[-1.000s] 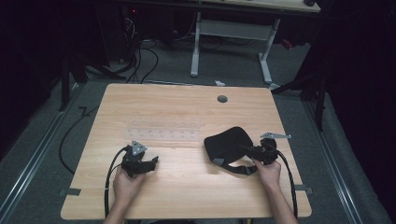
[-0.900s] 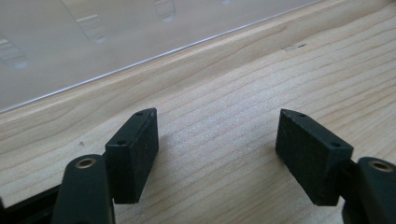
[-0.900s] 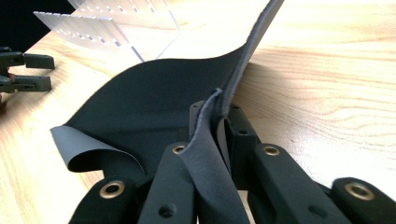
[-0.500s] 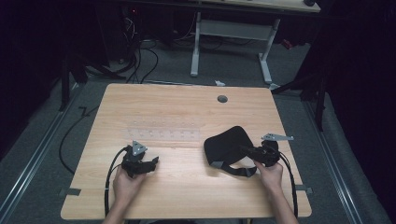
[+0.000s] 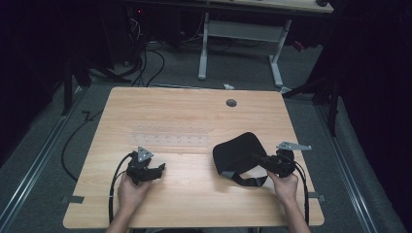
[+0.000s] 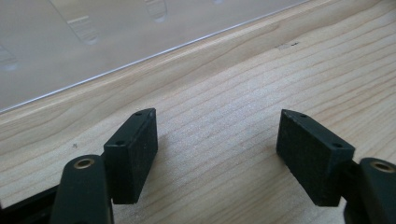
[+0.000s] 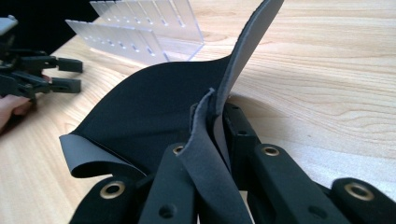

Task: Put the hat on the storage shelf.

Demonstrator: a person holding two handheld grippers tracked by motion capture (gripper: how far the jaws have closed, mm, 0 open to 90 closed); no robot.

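Observation:
A black soft fabric piece (image 5: 236, 151) with a grey underside and a strap lies on the wooden table (image 5: 184, 111) at the right. My right gripper (image 5: 257, 160) is shut on its raised edge, and in the right gripper view the fabric (image 7: 154, 107) folds up between the jaws of that gripper (image 7: 218, 128). My left gripper (image 5: 159, 169) rests low on the table at the left, open, with bare wood between its fingers (image 6: 133, 154). It also appears far off in the right gripper view, left gripper (image 7: 67, 74).
A clear plastic slotted rack (image 5: 170, 141) lies flat mid-table between the grippers, close ahead of the left gripper (image 6: 70, 46) and behind the fabric (image 7: 140, 32). A round grommet hole (image 5: 231, 103) sits near the far edge. Cables trail off the near edge.
The right gripper has shifted very slightly right and nearer with the fabric's edge held. The left gripper has not moved.

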